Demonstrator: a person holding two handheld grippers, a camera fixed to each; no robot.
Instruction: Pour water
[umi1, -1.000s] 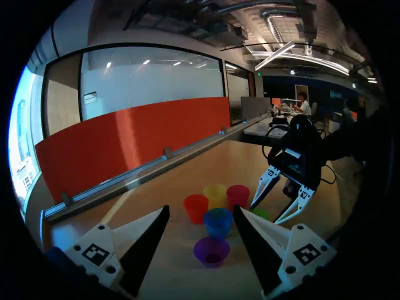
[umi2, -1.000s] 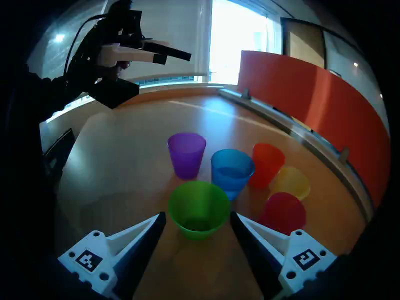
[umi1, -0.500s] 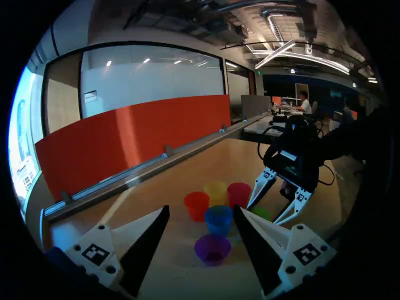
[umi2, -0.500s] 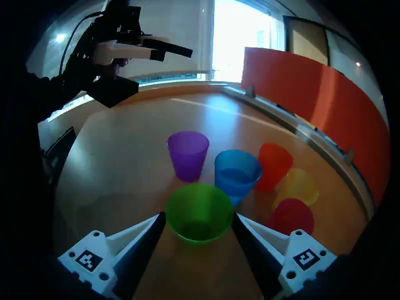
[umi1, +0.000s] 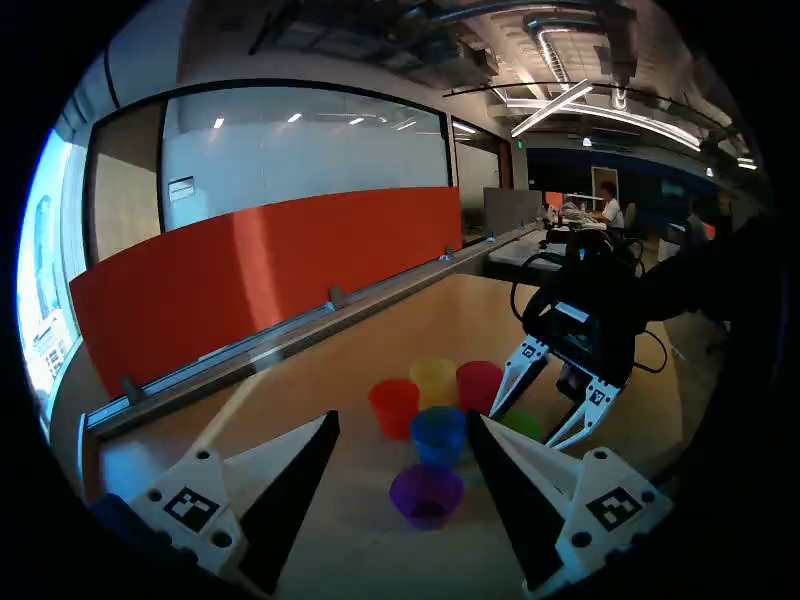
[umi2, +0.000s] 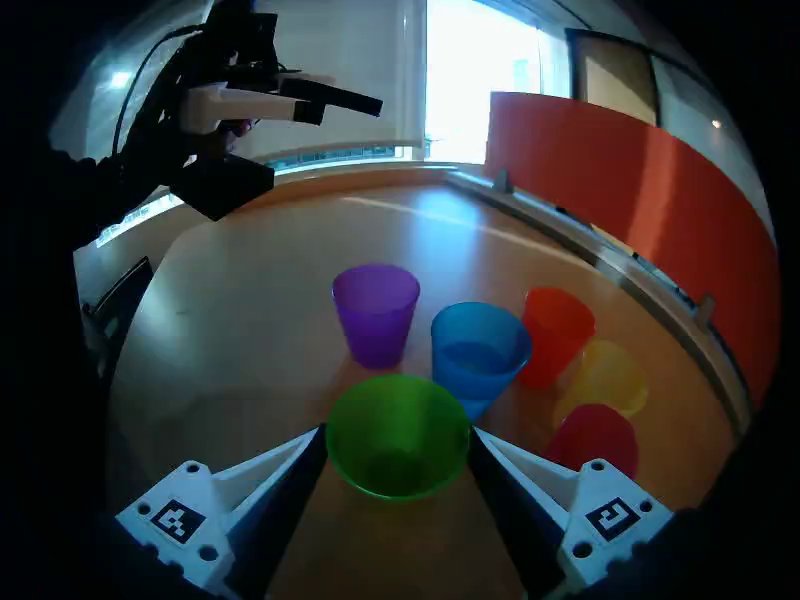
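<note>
Several plastic cups stand clustered on a wooden table (umi2: 250, 320). In the right gripper view the green cup (umi2: 398, 448) sits upright between the tips of my right gripper (umi2: 396, 432), which is open, its fingers flanking the rim. Behind it stand a purple cup (umi2: 376, 312), a blue cup (umi2: 478, 356) that seems to hold water, an orange cup (umi2: 556, 332), a yellow cup (umi2: 606, 378) and a red cup (umi2: 594, 440). My left gripper (umi1: 400, 420) is open and empty, held well above the purple cup (umi1: 427, 495). The left gripper view also shows the right gripper (umi1: 545, 400) down at the green cup (umi1: 520, 424).
An orange partition (umi1: 270, 265) with a metal rail (umi1: 290, 345) runs along the table's far edge. A bright window (umi2: 470, 80) lies beyond the table. A dark sleeve (umi2: 90, 190) holds the left gripper (umi2: 350, 104) high at the upper left.
My right gripper has moved forward, so the green cup now sits between its fingertips. The left gripper has barely shifted.
</note>
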